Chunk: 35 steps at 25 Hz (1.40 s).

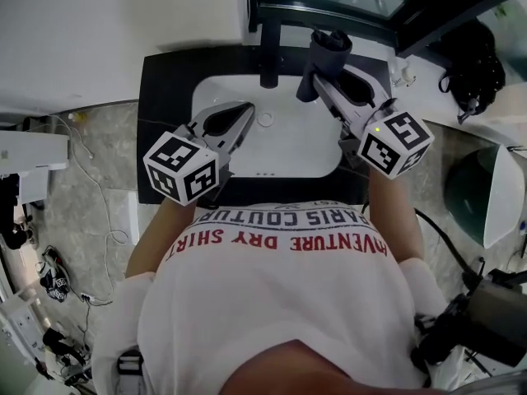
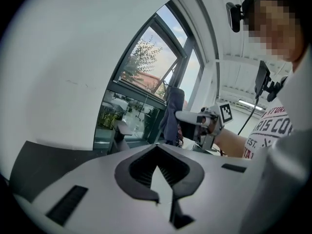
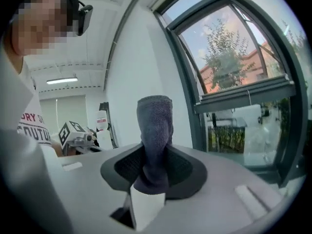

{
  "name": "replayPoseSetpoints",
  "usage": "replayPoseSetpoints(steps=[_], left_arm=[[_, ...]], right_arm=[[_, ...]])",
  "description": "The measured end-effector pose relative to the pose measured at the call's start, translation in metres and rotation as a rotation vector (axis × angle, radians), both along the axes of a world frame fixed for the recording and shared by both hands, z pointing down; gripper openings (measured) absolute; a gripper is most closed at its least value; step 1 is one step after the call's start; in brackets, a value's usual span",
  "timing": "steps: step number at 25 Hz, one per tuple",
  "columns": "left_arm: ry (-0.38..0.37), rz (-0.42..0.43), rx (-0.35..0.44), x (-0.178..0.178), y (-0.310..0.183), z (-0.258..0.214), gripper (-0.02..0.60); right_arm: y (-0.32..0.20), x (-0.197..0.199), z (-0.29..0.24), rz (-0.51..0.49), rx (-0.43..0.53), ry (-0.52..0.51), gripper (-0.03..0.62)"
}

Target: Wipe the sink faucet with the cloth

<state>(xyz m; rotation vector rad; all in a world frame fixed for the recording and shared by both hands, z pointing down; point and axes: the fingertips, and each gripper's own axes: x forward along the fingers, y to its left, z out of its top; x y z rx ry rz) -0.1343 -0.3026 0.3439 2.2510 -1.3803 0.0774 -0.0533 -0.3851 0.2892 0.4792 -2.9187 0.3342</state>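
Right gripper view: right tongs [image 3: 151, 179] clamped on a dark grey woven cloth [image 3: 155, 126], standing upright — left tongs [image 2: 158, 172] pressed together, empty. Farther off, the cloth is above the white ceramic sink [image 1: 284, 142], just beside the black upright faucet [image 1: 269, 56].

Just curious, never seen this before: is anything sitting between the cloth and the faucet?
No. In the head view the stretch between the cloth in the right gripper and the faucet is bare: only sink surface shows.
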Motion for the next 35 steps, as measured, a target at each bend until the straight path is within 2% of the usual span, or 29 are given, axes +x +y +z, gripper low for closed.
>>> replayPoseSetpoints(steps=[5, 12, 17, 22, 31, 35], left_arm=[[0.001, -0.036, -0.005, -0.019, -0.006, 0.003, 0.000], [0.014, -0.071, -0.022, -0.039, -0.007, 0.014, 0.000], [0.036, -0.095, -0.035, -0.055, -0.010, 0.024, 0.000], [0.054, -0.109, -0.049, -0.067, -0.014, 0.032, 0.000], [0.097, -0.121, -0.070, -0.084, -0.030, 0.051, 0.000], [0.108, -0.117, -0.071, -0.089, -0.033, 0.054, 0.000]], right_arm=[[-0.030, -0.042, -0.035, -0.059, 0.142, 0.019, 0.097], [-0.048, -0.090, 0.035, -0.152, 0.235, 0.374, 0.097], [-0.054, -0.107, 0.072, -0.193, 0.248, 0.506, 0.097], [-0.060, -0.123, 0.093, -0.221, 0.202, 0.542, 0.097], [-0.068, -0.136, 0.109, -0.264, 0.110, 0.535, 0.097], [-0.073, -0.139, 0.111, -0.250, 0.097, 0.540, 0.097]])
